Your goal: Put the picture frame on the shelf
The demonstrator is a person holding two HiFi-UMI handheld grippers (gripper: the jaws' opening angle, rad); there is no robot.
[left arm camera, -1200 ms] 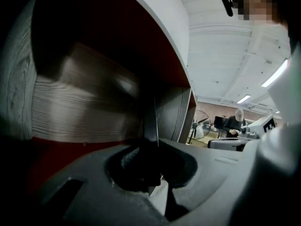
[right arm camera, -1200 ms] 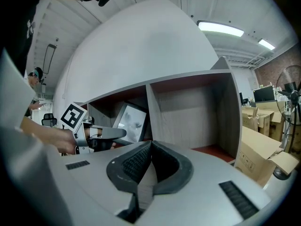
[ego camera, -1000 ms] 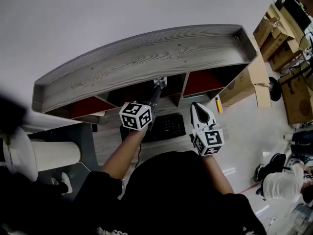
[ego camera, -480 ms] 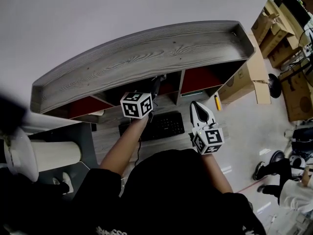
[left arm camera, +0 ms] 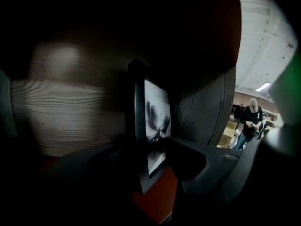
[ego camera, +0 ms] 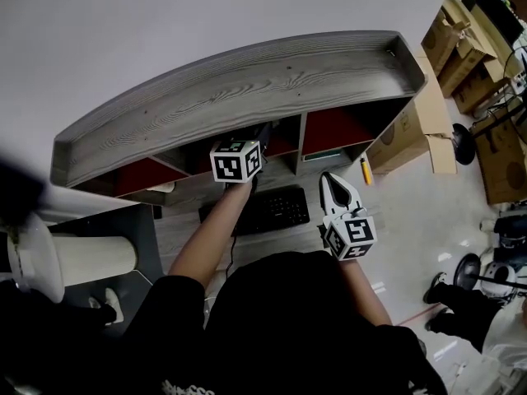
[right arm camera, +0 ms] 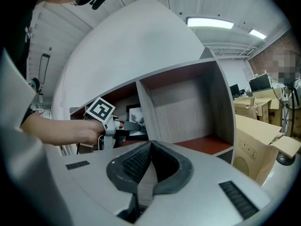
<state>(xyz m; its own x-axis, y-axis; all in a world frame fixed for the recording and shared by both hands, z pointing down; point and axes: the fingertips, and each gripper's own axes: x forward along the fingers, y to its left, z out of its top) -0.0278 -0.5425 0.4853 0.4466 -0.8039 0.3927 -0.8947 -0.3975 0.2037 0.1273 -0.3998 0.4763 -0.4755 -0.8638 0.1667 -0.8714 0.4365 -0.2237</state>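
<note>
The black picture frame (left arm camera: 153, 121) with a grey print stands upright on the red floor (left arm camera: 157, 206) of a middle compartment of the grey wooden shelf (ego camera: 247, 89). My left gripper (left arm camera: 148, 147) reaches into that compartment; its jaws have just been opening and sit on either side of the frame's lower edge, no longer clamping it. In the head view only its marker cube (ego camera: 236, 161) shows below the shelf top. The right gripper view shows the frame (right arm camera: 135, 114) just past the left gripper (right arm camera: 134, 126). My right gripper (ego camera: 331, 181) hangs shut and empty, apart from the shelf.
A black keyboard (ego camera: 272, 211) lies on the desk under the shelf. Cardboard boxes (ego camera: 428, 130) stand to the right of it, and a white cylinder (ego camera: 82, 262) at the left. The neighbouring compartment (right arm camera: 197, 102) is bare. A person (left arm camera: 249, 121) stands far off.
My left gripper has pushed forward and slightly down into the compartment, taking the frame under the shelf top. The right gripper has stayed where it was.
</note>
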